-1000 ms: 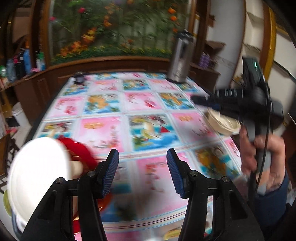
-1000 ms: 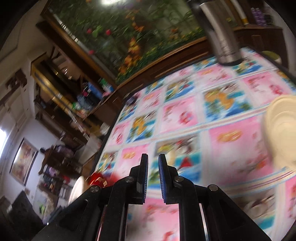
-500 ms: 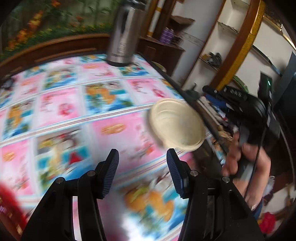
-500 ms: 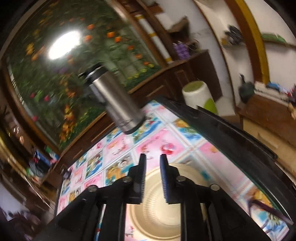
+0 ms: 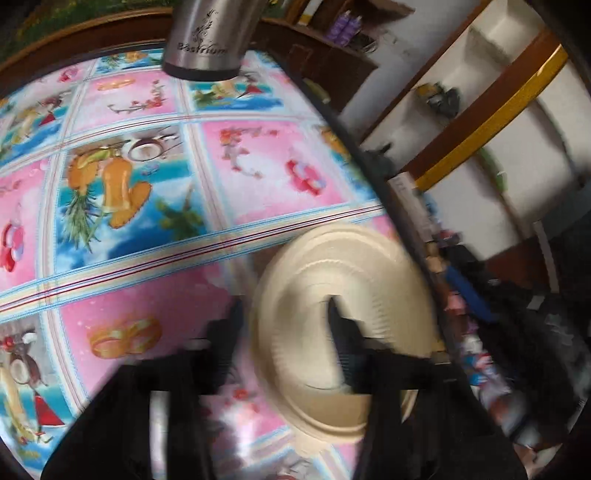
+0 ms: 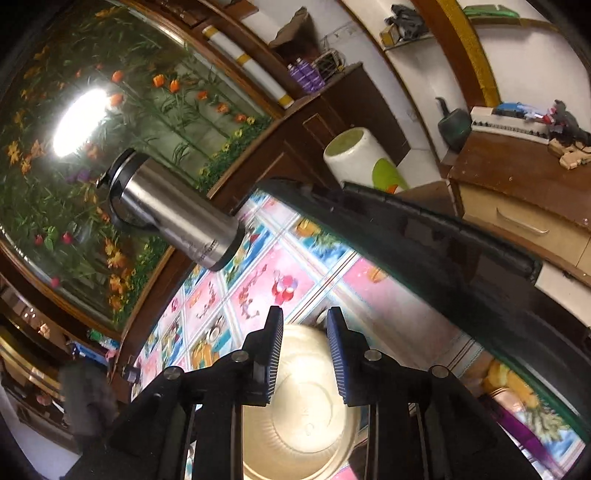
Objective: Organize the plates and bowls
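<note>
The surface (image 5: 129,258) fills most of both views. It is covered by a cloth of pink and blue picture squares and has a dark edge along its right side. Beyond that edge stand a wooden cabinet (image 6: 517,206) with a pale drawer and a white bin (image 6: 358,158). A tall steel flask (image 5: 210,33) stands upright at the far end of the surface.

A cream plate (image 5: 295,295) with a ribbed rim lies flat on the cloth close to the dark right edge, well apart from the flask.

The left hand-held gripper (image 5: 284,306) is badly blurred. Its jaws have just been closing but look apart, one finger outside the plate's left rim and the other over its middle, so the rim sits between them without being pinched.

The right hand-held gripper (image 6: 304,315) has just been opening. Its blue-padded fingers stand apart above the plate's far rim, with nothing held between them.
</note>
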`<state>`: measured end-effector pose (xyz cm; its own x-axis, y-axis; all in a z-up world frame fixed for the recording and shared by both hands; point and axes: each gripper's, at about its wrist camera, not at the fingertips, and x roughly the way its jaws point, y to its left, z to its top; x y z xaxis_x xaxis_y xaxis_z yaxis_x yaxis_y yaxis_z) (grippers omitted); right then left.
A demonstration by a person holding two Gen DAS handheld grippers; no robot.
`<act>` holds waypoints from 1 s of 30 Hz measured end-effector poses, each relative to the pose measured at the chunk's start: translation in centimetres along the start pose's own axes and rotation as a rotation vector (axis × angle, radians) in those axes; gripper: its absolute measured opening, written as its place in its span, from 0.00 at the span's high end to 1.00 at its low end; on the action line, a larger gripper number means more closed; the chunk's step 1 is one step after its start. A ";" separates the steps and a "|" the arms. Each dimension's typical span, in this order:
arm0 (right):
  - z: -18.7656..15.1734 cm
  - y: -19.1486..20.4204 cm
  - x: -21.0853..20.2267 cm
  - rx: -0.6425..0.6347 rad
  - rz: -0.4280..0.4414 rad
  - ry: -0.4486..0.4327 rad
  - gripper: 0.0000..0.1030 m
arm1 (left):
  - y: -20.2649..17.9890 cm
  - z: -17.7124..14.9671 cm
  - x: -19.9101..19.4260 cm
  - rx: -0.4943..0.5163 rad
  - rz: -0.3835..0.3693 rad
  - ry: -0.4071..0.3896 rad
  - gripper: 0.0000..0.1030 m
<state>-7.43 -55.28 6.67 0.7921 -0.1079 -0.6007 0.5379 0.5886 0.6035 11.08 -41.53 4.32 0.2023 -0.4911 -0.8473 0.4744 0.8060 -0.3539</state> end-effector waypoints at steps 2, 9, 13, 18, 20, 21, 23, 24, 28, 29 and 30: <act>-0.4 0.6 0.2 -0.030 0.003 0.008 0.73 | 0.4 -0.4 0.0 -0.014 0.000 0.004 0.88; -0.9 1.3 0.6 -0.049 0.025 0.024 0.73 | 3.5 -3.6 -3.7 -0.100 0.069 -0.088 0.89; -1.6 2.7 0.5 -0.106 0.046 0.028 0.73 | 6.0 -6.1 -6.2 -0.171 0.085 -0.163 0.89; -3.1 4.9 1.0 -0.193 0.063 0.063 0.73 | 9.2 -10.6 -8.7 -0.268 0.069 -0.201 0.88; -4.0 6.0 1.2 -0.238 0.074 0.085 0.73 | 9.5 -12.1 -9.4 -0.278 0.048 -0.180 0.86; -4.5 6.5 1.4 -0.264 0.086 0.105 0.71 | 9.5 -13.3 -9.8 -0.281 0.014 -0.163 0.80; -5.3 7.3 1.8 -0.291 0.107 0.142 0.67 | 9.5 -15.0 -10.4 -0.275 -0.036 -0.132 0.62; -5.9 7.7 2.1 -0.300 0.119 0.162 0.67 | 9.8 -15.9 -11.0 -0.276 -0.050 -0.135 0.56; -7.8 9.1 2.8 -0.358 0.146 0.225 0.67 | 10.8 -17.0 -13.4 -0.274 -0.050 -0.171 0.55; -8.1 9.3 2.9 -0.365 0.156 0.242 0.67 | 11.0 -16.8 -13.9 -0.269 -0.051 -0.184 0.54; -8.4 9.5 3.0 -0.375 0.162 0.255 0.67 | 11.3 -16.5 -14.2 -0.262 -0.037 -0.196 0.51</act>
<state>-2.34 -43.27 6.18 0.7359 0.1820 -0.6522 0.2348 0.8348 0.4979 -0.57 -19.94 5.84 0.3621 -0.5555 -0.7485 0.2535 0.8314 -0.4944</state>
